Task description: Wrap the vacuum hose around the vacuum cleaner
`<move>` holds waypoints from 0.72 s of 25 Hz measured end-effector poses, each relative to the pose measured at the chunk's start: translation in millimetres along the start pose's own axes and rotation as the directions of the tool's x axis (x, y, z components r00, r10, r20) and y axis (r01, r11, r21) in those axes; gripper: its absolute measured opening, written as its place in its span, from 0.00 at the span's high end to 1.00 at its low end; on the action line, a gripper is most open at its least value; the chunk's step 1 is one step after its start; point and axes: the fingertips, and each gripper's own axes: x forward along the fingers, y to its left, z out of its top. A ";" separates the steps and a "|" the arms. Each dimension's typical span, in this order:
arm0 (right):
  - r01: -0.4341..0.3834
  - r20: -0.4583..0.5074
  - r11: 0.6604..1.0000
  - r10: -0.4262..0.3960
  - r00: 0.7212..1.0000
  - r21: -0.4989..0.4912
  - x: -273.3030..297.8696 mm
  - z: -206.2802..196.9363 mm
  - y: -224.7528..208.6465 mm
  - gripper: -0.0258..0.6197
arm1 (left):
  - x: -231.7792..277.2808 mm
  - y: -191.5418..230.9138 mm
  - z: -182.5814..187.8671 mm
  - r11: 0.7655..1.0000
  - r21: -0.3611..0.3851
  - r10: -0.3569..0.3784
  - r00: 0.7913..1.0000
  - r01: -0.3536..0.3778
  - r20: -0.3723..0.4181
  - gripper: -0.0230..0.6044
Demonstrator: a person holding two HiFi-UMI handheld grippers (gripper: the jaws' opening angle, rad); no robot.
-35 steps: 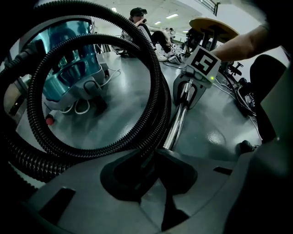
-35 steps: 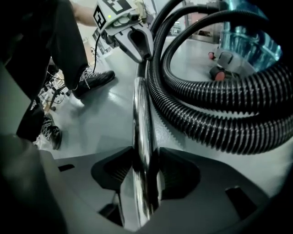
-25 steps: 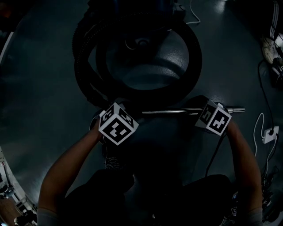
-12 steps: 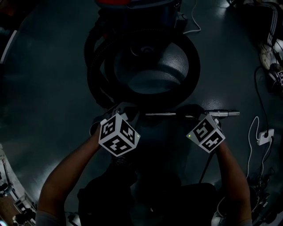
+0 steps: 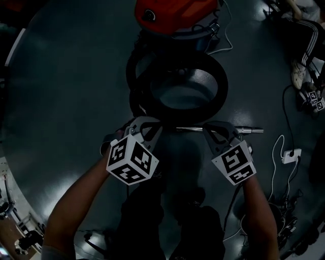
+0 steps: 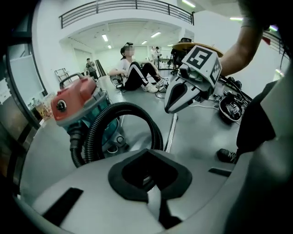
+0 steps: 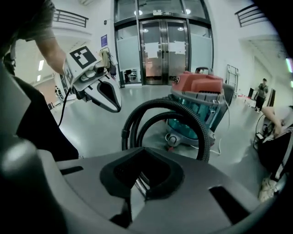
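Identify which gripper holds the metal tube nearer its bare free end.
The right gripper: the free end of the metal tube sticks out just beyond it, while the left gripper grips toward the black hose.

Below me the grey floor [image 5: 61,91] carries the vacuum cleaner [image 5: 175,15] far ahead and a white plug block [image 5: 291,155] at right.

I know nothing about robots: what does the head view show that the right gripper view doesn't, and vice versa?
Head view only: the right gripper's marker cube, the metal wand's full length, a white power strip. Right gripper view only: glass doors and a balcony railing. Shared: the red-topped vacuum cleaner, the looped black hose, the left gripper.
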 end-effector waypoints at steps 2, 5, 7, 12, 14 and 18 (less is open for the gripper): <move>0.001 0.013 1.000 -0.001 1.000 0.015 -22.2 32.2 7.1 0.95 | -31.6 3.4 15.4 1.000 -0.013 -0.004 1.000 0.004 0.012 0.95; -0.009 0.036 0.999 0.008 0.999 0.053 -64.6 82.3 26.3 0.95 | -85.0 0.3 44.6 0.996 -0.079 -0.033 0.999 0.036 0.037 0.95; -0.018 0.057 0.998 0.014 0.998 0.065 -95.2 116.9 37.4 0.95 | -120.0 0.1 68.8 0.992 -0.120 -0.037 0.998 0.044 0.057 0.95; -0.024 0.124 0.999 0.018 0.992 0.048 -164.8 191.2 52.8 0.95 | -193.8 0.1 127.9 0.978 -0.210 0.010 0.993 0.015 0.121 0.95; -0.030 0.147 0.998 0.021 0.989 0.061 -193.5 210.1 63.4 0.95 | -222.0 -10.6 144.1 0.967 -0.253 0.024 0.990 0.012 0.136 0.95; -0.042 0.184 0.996 0.027 0.983 0.083 -248.9 234.5 89.0 0.95 | -278.2 -41.3 171.4 0.933 -0.361 0.054 0.982 0.014 0.179 0.95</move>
